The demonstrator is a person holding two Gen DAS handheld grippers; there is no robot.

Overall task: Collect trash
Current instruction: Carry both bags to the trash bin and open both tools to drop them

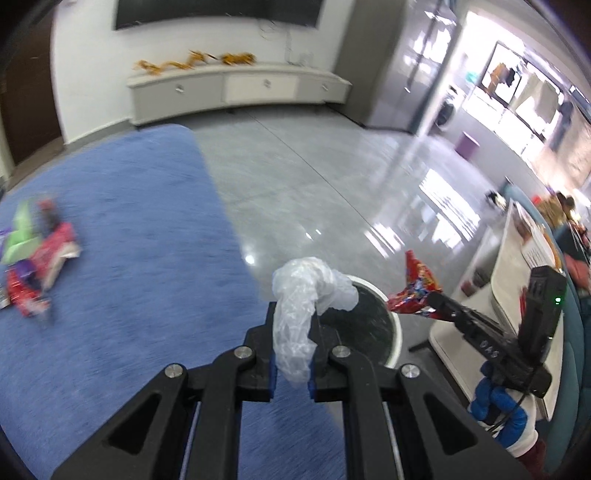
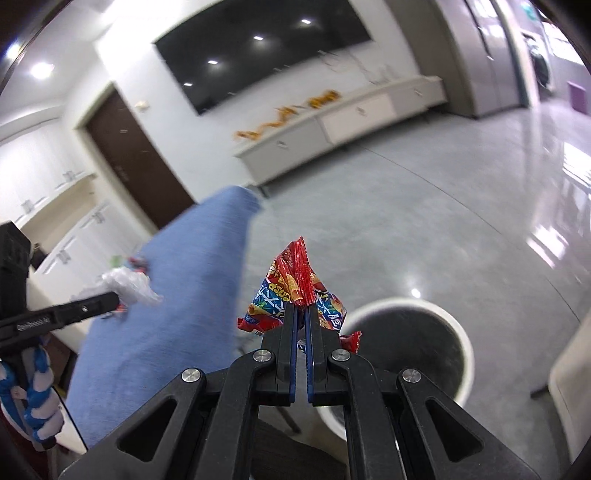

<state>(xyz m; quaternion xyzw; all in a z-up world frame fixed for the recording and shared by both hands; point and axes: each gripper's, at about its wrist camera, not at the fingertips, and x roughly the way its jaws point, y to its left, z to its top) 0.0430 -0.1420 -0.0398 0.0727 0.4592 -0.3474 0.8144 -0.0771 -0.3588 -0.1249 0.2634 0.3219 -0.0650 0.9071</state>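
Observation:
My left gripper (image 1: 292, 317) is shut on a crumpled clear plastic bag (image 1: 306, 295) and holds it just left of a white round trash bin (image 1: 395, 347) with a dark inside. My right gripper (image 2: 302, 310) is shut on a red snack wrapper (image 2: 295, 291), left of and above the bin (image 2: 466, 354). In the left wrist view the right gripper (image 1: 430, 299) holds the wrapper (image 1: 415, 288) over the bin's right rim. In the right wrist view the left gripper (image 2: 116, 297) with the bag (image 2: 129, 284) is at far left. More wrappers (image 1: 37, 254) lie on the blue surface (image 1: 129, 258).
A glossy grey floor (image 1: 314, 177) spreads beyond the bin. A low white cabinet (image 1: 236, 88) stands under a wall screen (image 1: 218, 11). A white board or table edge (image 1: 517, 266) stands right of the bin. A dark door (image 2: 136, 158) is at left.

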